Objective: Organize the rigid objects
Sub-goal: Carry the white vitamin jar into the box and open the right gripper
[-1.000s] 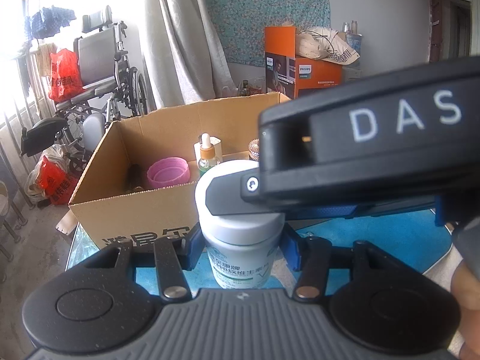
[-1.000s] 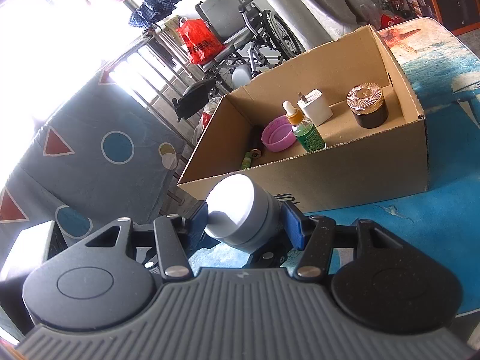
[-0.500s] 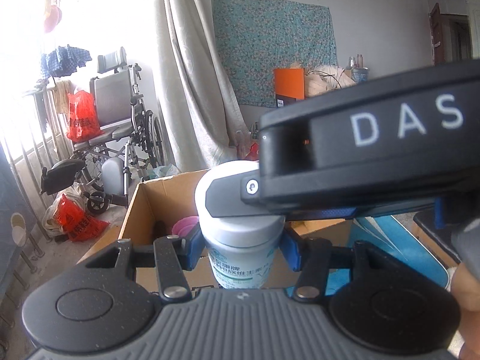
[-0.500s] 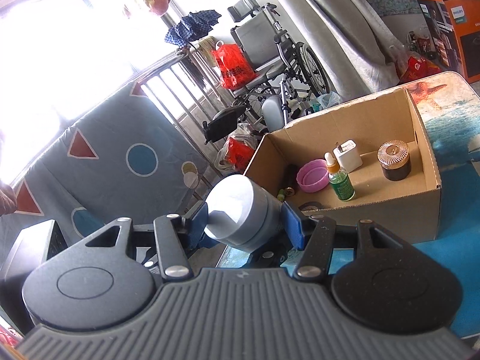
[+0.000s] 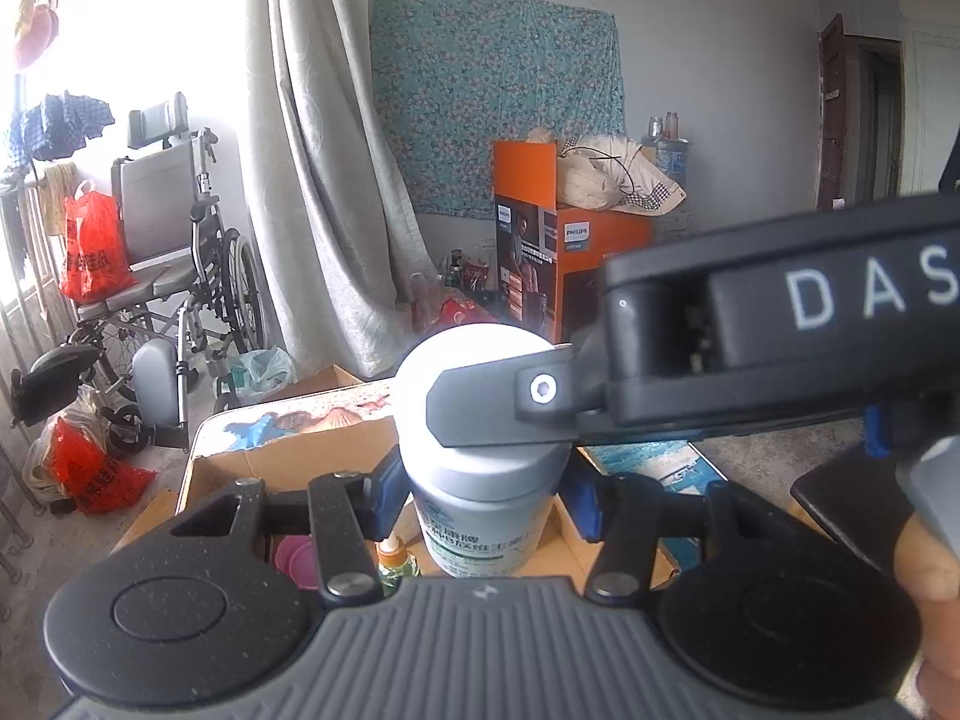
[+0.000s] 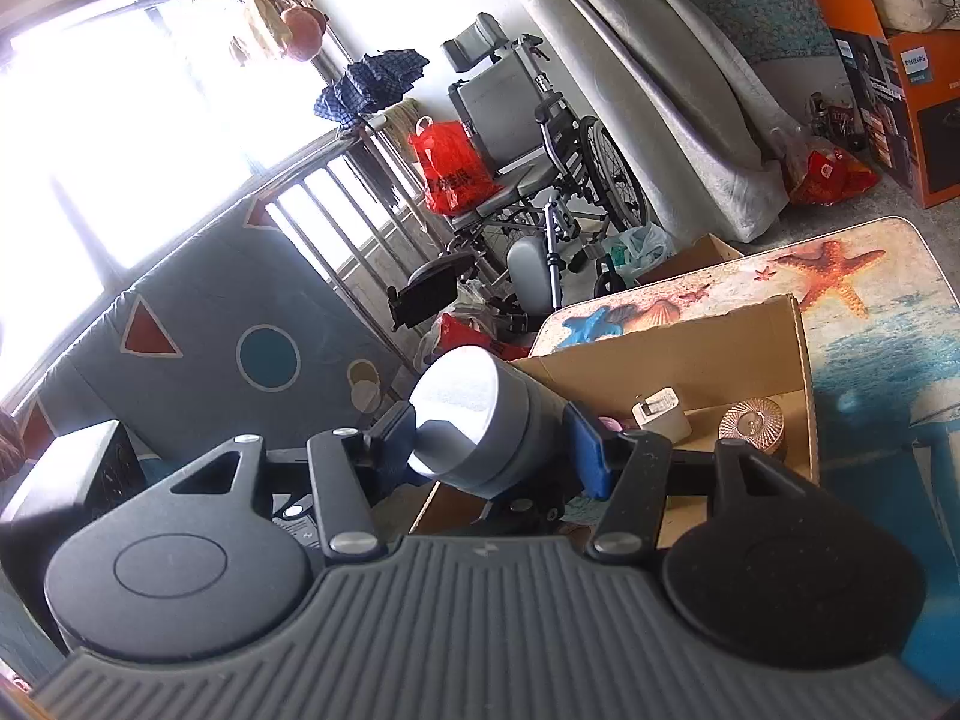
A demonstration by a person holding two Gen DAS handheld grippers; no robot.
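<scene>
A: What is seen around the work, and what stands in the way?
B: A cardboard box (image 6: 708, 360) is set on the sea-patterned table (image 6: 888, 336). Inside it a white charger (image 6: 660, 414), a copper-lidded jar (image 6: 753, 423), a pink bowl (image 5: 294, 558) and a dropper bottle (image 5: 393, 561) are seen. A wheelchair (image 5: 162, 276) and an orange carton (image 5: 570, 264) are seen beyond. Much of the left wrist view is blocked by the right gripper (image 5: 480, 414), laid across the lid.
A: Where is the white bottle (image 5: 480, 480) placed?
B: It is held above the box, upright between the blue pads (image 5: 384, 495) of the left gripper (image 5: 480, 498). Its grey lid (image 6: 474, 420) is framed between the right gripper's (image 6: 492, 438) pads (image 6: 585, 450).
A: How are the tools set?
B: Both are kept partly open, each closed against the bottle: the left on the body, the right on the lid.
</scene>
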